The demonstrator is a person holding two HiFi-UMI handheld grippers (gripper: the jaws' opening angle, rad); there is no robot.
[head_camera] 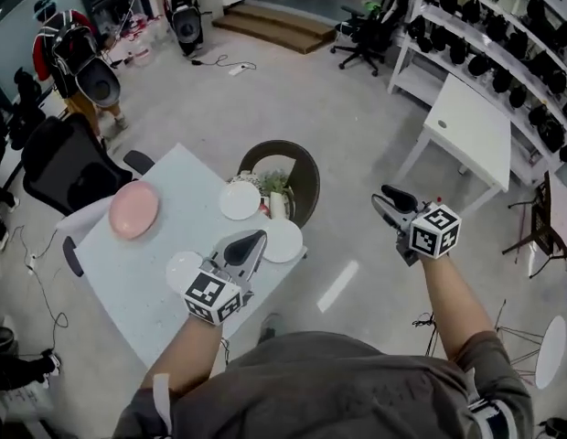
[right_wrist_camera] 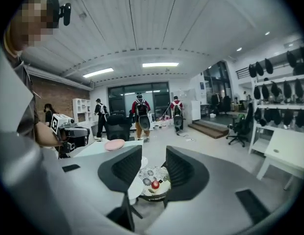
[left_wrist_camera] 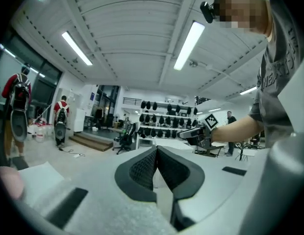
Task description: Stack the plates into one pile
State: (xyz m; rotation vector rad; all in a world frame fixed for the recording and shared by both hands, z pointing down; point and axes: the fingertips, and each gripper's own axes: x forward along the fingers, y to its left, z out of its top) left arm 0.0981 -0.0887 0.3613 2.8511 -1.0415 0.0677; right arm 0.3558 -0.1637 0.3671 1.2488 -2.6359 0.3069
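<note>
Left hand-held gripper [head_camera: 251, 240] closed above table [head_camera: 128, 273]; right hand-held gripper [head_camera: 380, 198] — jaws apart.

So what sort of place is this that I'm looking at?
Probably an open-plan lab or workshop, not a home: white shelving lined with rows of dark gear, rolling office chairs on a bare floor, and people wearing backpack rigs in the background.
</note>
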